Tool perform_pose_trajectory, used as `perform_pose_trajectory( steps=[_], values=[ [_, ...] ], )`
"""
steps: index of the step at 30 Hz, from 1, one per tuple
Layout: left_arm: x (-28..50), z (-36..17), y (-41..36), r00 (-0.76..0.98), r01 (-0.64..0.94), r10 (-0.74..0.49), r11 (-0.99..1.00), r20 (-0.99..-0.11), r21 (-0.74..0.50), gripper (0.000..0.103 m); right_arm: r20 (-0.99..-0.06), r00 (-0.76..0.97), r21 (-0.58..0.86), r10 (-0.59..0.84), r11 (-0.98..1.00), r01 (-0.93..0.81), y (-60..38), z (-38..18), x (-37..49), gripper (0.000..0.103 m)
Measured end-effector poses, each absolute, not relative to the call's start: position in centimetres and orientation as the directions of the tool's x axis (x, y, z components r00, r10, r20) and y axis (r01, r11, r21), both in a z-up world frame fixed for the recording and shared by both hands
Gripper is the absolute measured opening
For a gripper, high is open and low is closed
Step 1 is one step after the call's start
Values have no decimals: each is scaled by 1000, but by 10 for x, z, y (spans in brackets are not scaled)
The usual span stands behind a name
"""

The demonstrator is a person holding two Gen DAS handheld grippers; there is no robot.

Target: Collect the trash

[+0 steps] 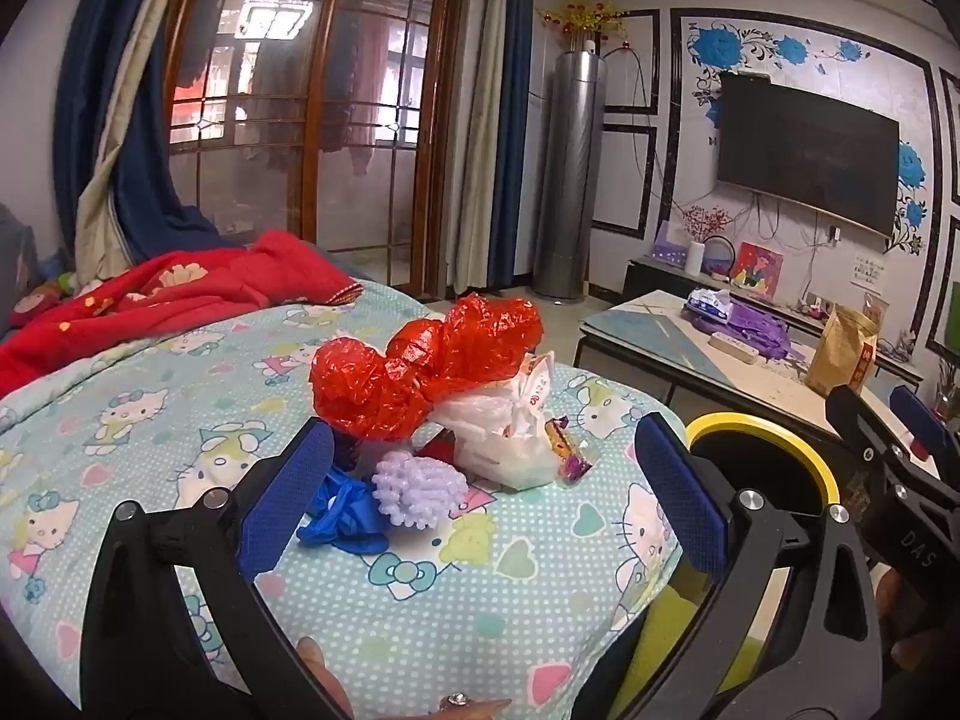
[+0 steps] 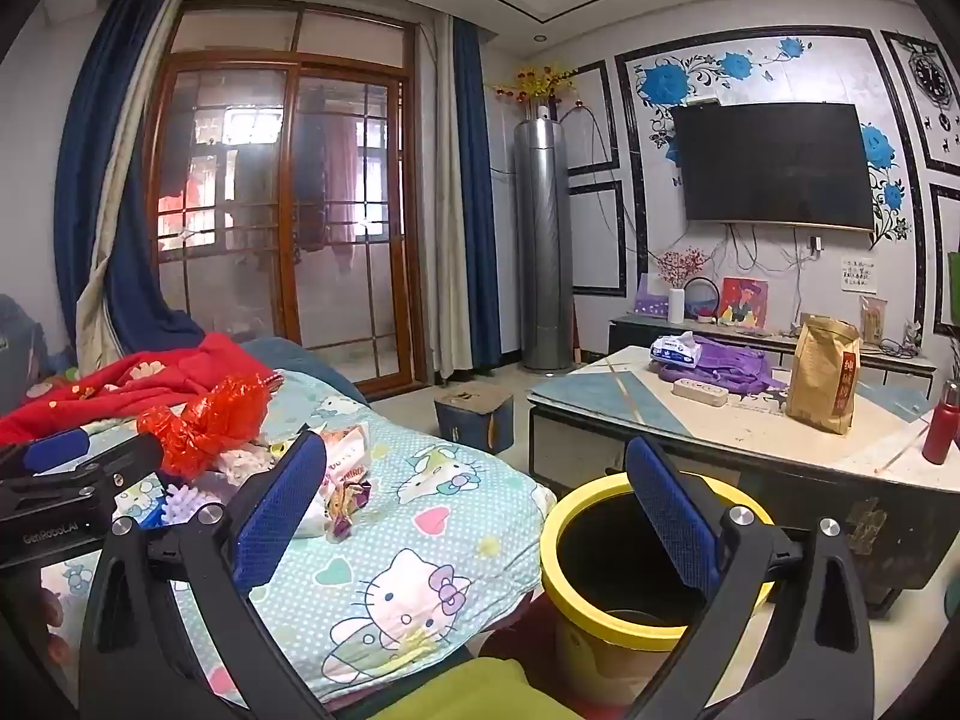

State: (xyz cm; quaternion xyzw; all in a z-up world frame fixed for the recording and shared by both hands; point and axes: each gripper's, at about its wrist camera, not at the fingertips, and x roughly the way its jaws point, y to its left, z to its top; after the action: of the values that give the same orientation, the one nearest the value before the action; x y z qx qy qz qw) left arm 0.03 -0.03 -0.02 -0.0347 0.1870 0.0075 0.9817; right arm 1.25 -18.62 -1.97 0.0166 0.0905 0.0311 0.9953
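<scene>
A pile of trash lies on the Hello Kitty bedspread (image 1: pixel 150 420): a crumpled red plastic bag (image 1: pixel 420 369), a white plastic bag (image 1: pixel 510 432), a purple candy wrapper (image 1: pixel 570 450), a lilac bumpy ball (image 1: pixel 420 486) and a blue glove (image 1: pixel 342 510). My left gripper (image 1: pixel 480 492) is open, just short of the pile. My right gripper (image 2: pixel 474 510) is open and empty, above the bed edge and a yellow-rimmed bin (image 2: pixel 600 612). The bin also shows in the left wrist view (image 1: pixel 768 438). The red bag (image 2: pixel 204 420) and wrapper (image 2: pixel 348 504) show in the right wrist view.
A red quilt (image 1: pixel 150 294) lies at the far end of the bed. A low table (image 2: pixel 750 426) to the right holds a brown paper bag (image 2: pixel 822 372), a power strip, tissues and a red bottle (image 2: pixel 942 426). A small box (image 2: pixel 474 414) sits on the floor.
</scene>
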Motion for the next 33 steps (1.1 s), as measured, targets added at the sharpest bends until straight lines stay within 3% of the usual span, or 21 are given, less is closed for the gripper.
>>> perform_pose_trajectory(
  steps=[33],
  values=[
    [-7, 10, -2, 940, -6, -17, 998, -342, -65, 92, -199, 978, 50, 65, 997, -56, -187, -19, 12, 97]
  ],
)
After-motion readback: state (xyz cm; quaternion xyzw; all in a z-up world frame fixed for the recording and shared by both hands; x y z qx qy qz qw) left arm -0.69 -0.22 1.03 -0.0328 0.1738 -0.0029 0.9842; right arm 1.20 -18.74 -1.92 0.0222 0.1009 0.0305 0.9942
